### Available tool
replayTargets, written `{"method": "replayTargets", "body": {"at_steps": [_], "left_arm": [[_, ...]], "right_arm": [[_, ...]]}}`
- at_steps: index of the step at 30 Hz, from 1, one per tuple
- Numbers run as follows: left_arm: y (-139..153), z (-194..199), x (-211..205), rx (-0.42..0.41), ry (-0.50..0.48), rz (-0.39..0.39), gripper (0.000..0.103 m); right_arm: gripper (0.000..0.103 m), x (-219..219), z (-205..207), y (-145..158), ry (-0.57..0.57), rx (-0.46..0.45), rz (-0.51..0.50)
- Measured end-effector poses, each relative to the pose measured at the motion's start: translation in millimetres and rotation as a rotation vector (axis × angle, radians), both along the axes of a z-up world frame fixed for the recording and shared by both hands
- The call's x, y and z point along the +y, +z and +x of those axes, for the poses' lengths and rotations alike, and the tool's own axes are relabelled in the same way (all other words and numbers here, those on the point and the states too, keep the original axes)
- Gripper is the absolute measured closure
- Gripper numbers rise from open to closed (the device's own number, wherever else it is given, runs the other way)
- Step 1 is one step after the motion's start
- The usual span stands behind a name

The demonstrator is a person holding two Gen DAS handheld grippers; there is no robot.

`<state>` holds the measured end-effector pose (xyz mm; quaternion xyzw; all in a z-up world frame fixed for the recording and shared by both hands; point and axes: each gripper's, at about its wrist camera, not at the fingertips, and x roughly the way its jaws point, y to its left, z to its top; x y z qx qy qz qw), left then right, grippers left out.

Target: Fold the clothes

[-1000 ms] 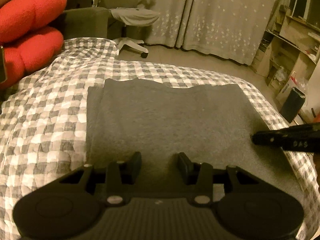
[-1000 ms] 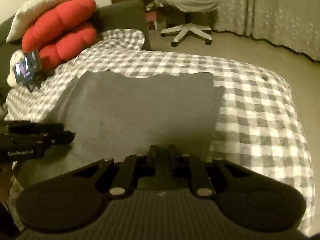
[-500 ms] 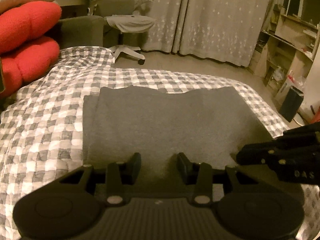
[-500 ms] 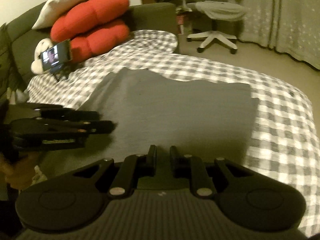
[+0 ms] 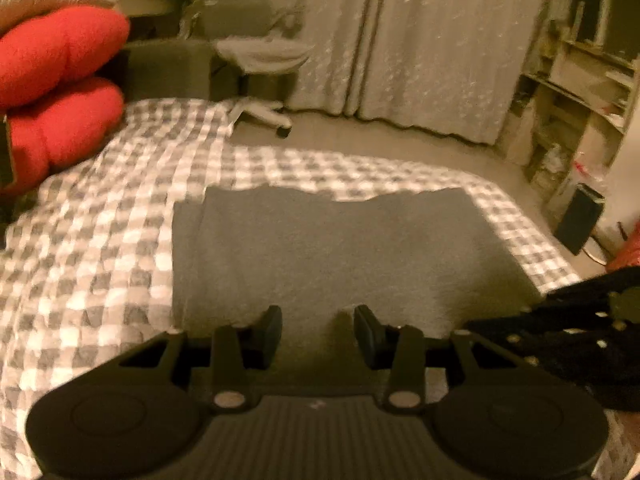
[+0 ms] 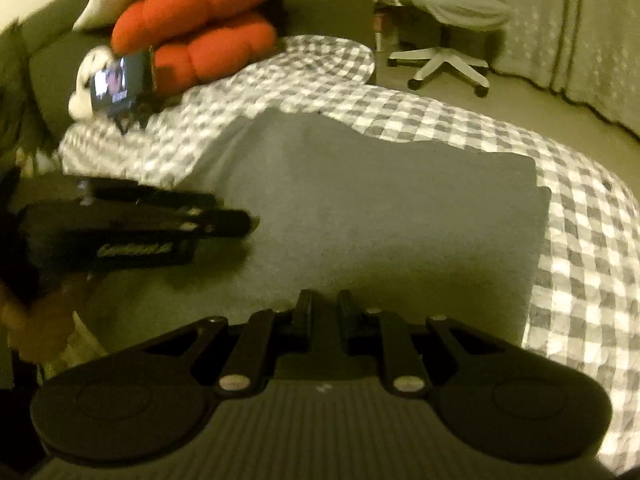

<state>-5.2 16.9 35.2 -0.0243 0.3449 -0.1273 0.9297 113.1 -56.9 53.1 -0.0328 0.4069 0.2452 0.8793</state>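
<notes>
A dark grey garment [image 5: 340, 248], folded into a flat rectangle, lies on the checked bedspread [image 5: 100, 248]. My left gripper [image 5: 317, 320] hovers over the garment's near edge, open, with only the cloth's surface showing in the gap. The right wrist view shows the same garment [image 6: 380, 208]. There my right gripper [image 6: 325, 302] stands over the near edge with a narrow gap and nothing visibly between its fingers. The two grippers are close together: the right gripper [image 5: 560, 320] enters the left wrist view from the right, and the left gripper [image 6: 172, 224] enters the right wrist view from the left.
Red cushions [image 6: 200, 20] and a lit phone on a stand [image 6: 120, 84] sit at the head of the bed. A swivel chair [image 6: 448, 20] stands on the floor beyond, by curtains [image 5: 420, 40]. Shelves [image 5: 580, 100] line the right wall.
The right gripper has moved left toward the left one and rolled a little, and its jaws have parted slightly. The left gripper has stayed over the garment's near edge.
</notes>
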Motion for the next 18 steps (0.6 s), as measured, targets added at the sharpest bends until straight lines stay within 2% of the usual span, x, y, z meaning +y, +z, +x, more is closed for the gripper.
{"method": "replayTargets", "body": {"at_steps": [2, 6, 11, 14, 18], "left_arm": [[1, -2, 0, -0.001, -0.006, -0.004, 0.062], [-11, 6, -1, 0.057, 0.012, 0.013, 0.062], [-16, 10, 2, 0.065, 0.018, 0.015, 0.059], [-14, 11, 7, 0.075, 0.032, 0.000, 0.058], [-12, 14, 19, 0.085, 0.076, -0.022, 0.060]], "right_arm": [[0.082, 2, -3, 2, 0.015, -0.007, 0.014], [0.083, 11, -4, -2, 0.039, 0.008, 0.003], [0.085, 1, 7, -7, -0.020, 0.043, 0.023], [0.094, -9, 10, -7, -0.049, 0.057, 0.036], [0.095, -17, 11, -6, -0.067, 0.065, 0.047]]}}
